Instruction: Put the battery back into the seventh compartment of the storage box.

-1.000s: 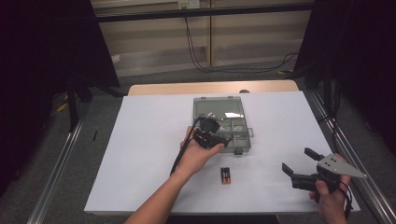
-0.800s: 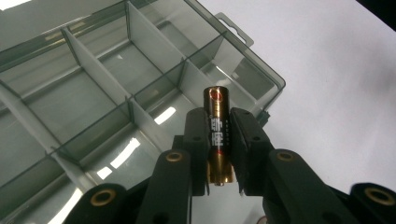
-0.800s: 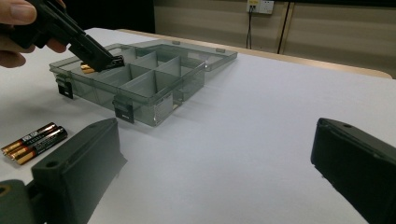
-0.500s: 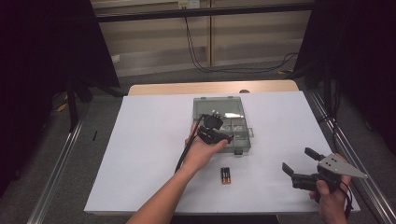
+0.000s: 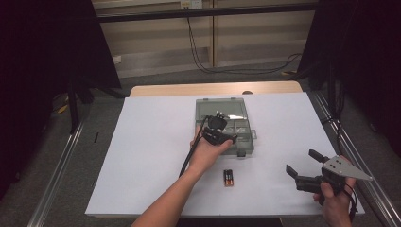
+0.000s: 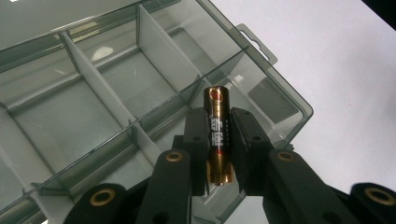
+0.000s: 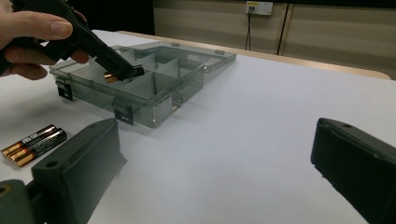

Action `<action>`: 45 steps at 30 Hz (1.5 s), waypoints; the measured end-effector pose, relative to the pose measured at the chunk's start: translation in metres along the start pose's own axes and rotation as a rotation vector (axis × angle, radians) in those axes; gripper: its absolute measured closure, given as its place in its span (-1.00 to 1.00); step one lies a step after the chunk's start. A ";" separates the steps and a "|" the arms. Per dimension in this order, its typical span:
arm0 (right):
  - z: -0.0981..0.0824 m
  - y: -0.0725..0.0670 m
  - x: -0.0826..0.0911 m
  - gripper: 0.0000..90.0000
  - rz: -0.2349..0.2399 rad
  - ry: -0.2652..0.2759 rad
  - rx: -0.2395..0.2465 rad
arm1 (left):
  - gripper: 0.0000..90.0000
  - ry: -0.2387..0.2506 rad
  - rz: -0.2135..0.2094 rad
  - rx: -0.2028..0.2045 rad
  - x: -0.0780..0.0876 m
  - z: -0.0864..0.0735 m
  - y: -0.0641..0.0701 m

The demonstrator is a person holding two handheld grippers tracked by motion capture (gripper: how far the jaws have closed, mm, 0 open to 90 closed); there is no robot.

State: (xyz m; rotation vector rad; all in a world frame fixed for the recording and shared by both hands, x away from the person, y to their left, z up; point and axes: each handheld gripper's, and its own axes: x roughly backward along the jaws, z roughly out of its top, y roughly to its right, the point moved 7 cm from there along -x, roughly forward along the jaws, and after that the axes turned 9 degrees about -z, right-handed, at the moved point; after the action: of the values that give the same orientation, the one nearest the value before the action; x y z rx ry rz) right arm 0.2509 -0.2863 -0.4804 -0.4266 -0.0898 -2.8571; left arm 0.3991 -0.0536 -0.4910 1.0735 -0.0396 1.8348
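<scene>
Over the box: left gripper (image 6: 218, 140) is clenching an AA battery (image 6: 218, 135) above the compartment box (image 6: 107, 93).
Right gripper (image 5: 307, 171): hanging wide open, gripping nothing.

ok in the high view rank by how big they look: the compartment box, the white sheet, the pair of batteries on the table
1. white sheet
2. compartment box
3. pair of batteries
All three lie on the same table, so nearness to the camera doesn't put the order in doubt.

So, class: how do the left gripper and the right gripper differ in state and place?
The left gripper has its jaws shut on a battery; the right gripper stands open, holding nothing. The left is over the compartment box, the right over bare table. Both are hand-held and black.
</scene>
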 end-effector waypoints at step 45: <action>0.000 -0.003 -0.002 -0.98 0.002 0.001 0.011 | -0.98 0.030 -0.090 -0.049 0.048 -0.035 0.040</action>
State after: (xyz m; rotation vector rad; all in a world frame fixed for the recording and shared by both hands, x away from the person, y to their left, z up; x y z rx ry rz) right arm 0.2518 -0.2832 -0.4809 -0.4225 -0.1051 -2.8532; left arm 0.3402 -0.0240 -0.4632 0.9980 -0.0185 1.7594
